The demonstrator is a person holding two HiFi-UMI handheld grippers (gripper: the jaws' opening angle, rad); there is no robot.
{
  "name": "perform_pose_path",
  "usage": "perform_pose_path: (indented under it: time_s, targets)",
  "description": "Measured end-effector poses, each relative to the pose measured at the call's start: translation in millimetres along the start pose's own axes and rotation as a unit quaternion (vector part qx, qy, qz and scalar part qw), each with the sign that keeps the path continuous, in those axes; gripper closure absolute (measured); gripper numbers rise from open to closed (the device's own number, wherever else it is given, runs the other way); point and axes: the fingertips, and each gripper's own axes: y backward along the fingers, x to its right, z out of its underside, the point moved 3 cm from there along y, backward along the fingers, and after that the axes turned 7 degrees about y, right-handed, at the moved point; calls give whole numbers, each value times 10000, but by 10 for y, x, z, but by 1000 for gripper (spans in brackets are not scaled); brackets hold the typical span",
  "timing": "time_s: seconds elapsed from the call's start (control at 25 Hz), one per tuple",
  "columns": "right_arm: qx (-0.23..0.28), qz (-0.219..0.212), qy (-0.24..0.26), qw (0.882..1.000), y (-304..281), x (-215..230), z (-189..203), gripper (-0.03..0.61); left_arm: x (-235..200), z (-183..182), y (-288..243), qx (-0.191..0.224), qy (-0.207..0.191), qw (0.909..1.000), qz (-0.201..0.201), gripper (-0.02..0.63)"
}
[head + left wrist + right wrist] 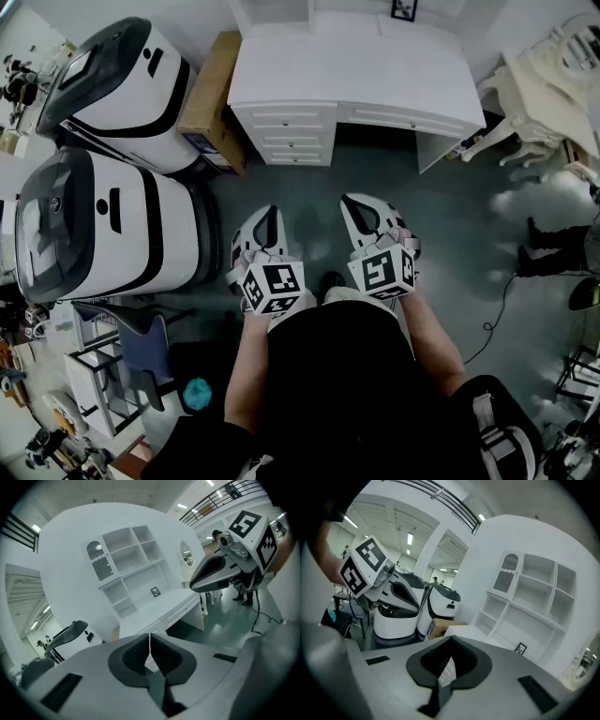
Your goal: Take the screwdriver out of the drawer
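A white desk (347, 70) stands ahead of me on the grey floor, with a stack of three closed drawers (292, 133) at its left and a wide closed drawer (403, 117) beside them. No screwdriver shows in any view. My left gripper (267, 214) and right gripper (361, 202) are held side by side, well short of the desk, both pointing at it. Both are shut with nothing between the jaws. The left gripper view shows its closed tips (150, 637) under the desk top (159, 606). The right gripper view shows closed tips (451, 641) too.
Two large white machines (122, 84) (94, 225) stand at the left, with a cardboard box (214, 94) between them and the desk. A white chair (544, 94) is at the right. A black cable (497, 309) lies on the floor. White shelves (126, 569) rise behind the desk.
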Motion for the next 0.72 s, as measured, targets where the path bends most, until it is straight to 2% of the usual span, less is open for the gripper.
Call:
perform_pose_path:
  time_s: [0.48,0.72]
  targets:
    - [13,26,77,10000,197,31,113,565,200,-105,72,42,-120,9999,3,586]
    - [176,95,488,9986,260,-2,103,561,312,-128,66,33,-160,9999,20,586]
